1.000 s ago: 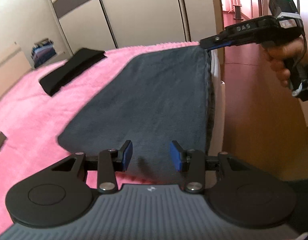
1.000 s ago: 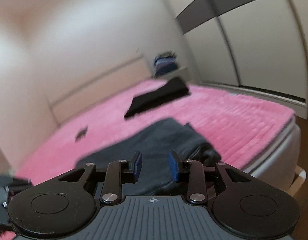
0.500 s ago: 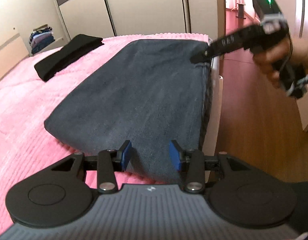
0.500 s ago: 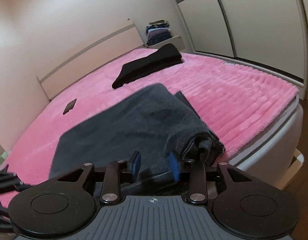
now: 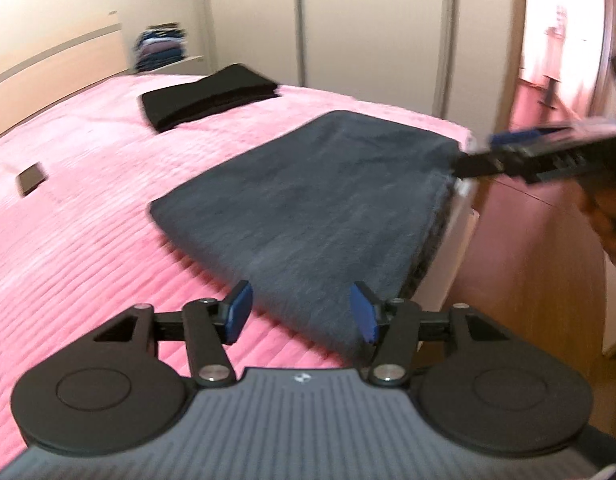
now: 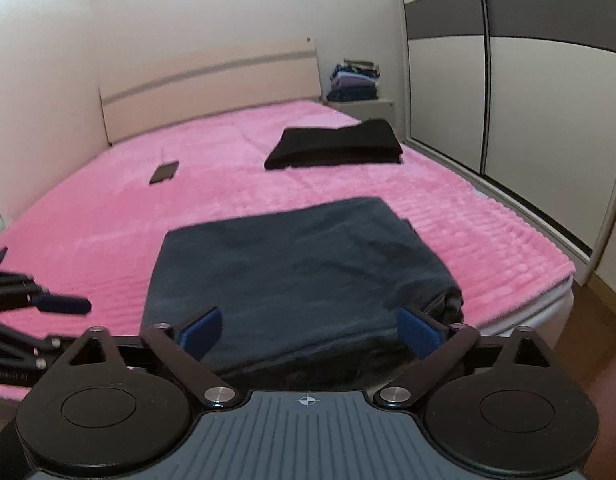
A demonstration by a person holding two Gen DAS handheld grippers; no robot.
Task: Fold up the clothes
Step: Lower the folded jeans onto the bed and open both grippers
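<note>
1. Now the grey garment (image 6: 300, 264) lies folded flat at the bed's (image 6: 108, 208) near edge.
2. Both the left gripper (image 5: 302, 316) and right gripper (image 6: 308, 330) gape, holding nothing.
3. Black garment (image 6: 335, 144) lies folded too; nothing unfolded shows.

I'm working in a home bedroom. A double bed (image 6: 108, 208) under a ribbed pink blanket (image 6: 487, 232) fills most of my view, with a pale wooden headboard (image 6: 212, 76) against a plain wall. Beside it stands a bedside table (image 6: 363, 106) stacked with folded clothes (image 6: 353, 80). Along one side runs a sliding-door wardrobe (image 6: 547, 80) in cream and grey, above wood flooring (image 5: 519, 248).
</note>
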